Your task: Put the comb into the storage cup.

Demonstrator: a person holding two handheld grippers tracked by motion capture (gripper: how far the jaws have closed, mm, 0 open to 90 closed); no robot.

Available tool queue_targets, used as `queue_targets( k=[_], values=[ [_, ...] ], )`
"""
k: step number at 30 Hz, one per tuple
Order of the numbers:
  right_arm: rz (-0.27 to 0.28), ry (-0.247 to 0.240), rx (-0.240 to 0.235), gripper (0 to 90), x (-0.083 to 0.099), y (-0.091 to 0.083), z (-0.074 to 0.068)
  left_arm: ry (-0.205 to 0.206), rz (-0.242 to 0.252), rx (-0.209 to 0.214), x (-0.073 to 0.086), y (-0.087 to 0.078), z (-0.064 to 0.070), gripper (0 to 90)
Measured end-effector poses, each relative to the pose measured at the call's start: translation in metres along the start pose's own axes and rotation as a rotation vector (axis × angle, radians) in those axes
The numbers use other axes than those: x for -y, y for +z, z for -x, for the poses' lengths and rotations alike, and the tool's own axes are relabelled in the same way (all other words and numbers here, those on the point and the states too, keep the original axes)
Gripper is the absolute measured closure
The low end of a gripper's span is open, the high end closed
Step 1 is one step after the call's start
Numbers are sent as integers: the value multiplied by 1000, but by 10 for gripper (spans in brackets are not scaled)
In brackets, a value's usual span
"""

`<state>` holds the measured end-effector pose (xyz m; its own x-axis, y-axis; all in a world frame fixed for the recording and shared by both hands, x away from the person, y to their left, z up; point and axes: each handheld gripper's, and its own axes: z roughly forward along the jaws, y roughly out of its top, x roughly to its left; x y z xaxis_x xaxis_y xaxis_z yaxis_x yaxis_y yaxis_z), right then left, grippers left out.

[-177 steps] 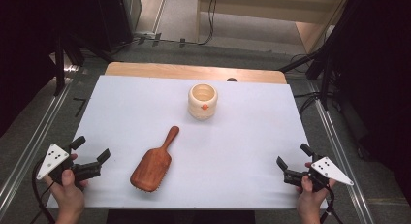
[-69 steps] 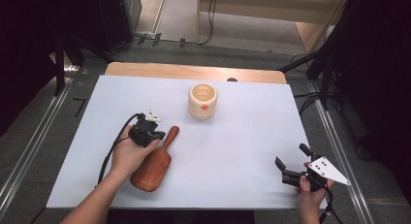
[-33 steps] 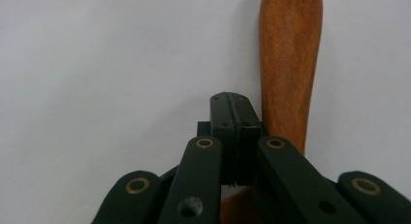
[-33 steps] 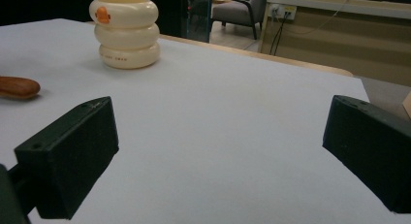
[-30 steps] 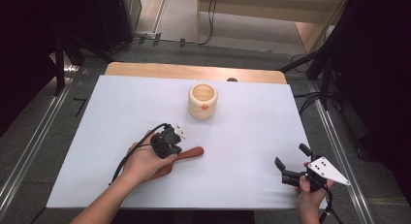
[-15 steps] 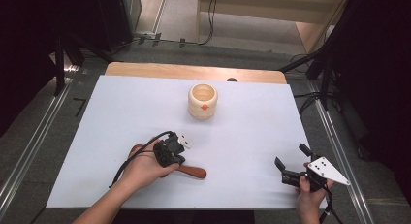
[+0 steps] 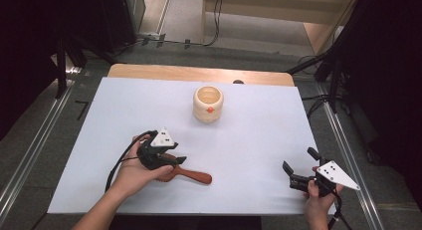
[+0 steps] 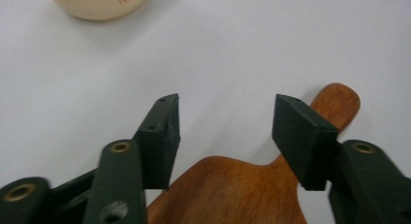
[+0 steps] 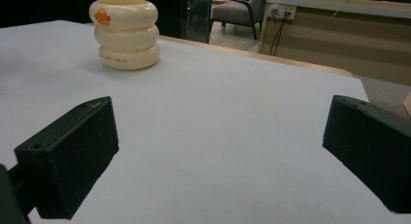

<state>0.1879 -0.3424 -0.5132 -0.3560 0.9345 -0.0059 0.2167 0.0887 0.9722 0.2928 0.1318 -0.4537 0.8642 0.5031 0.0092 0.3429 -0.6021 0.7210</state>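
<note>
While the left gripper (image 8: 225, 136) hovers with jaws spread over it, the reddish-brown, smooth-grained wooden paddle spoon (image 8: 252, 185) lies flat on the white worktop (image 7: 259, 140).

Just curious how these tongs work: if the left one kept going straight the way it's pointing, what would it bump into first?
Probably the wooden paddle: the left tongs stand open right over it, its handle ahead. Depth is uncertain.

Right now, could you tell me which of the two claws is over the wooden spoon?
The left claw: it is open above the wooden spoon, while the right claw sits far from it.
</note>
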Motion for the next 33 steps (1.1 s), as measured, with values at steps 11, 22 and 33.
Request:
queue_targets(
  k=[11,22,33],
  values=[
    [0,2,-4,0,-1,-1,1,-105,268,-101,28,-42,-12,172],
    [-1,-8,-17,0,-4,-1,2,-154,429,-203,69,-72,-18,0],
    [8,-25,-59,0,-12,3,-5,-147,467,-260,96,-82,-23,0]
  ],
)
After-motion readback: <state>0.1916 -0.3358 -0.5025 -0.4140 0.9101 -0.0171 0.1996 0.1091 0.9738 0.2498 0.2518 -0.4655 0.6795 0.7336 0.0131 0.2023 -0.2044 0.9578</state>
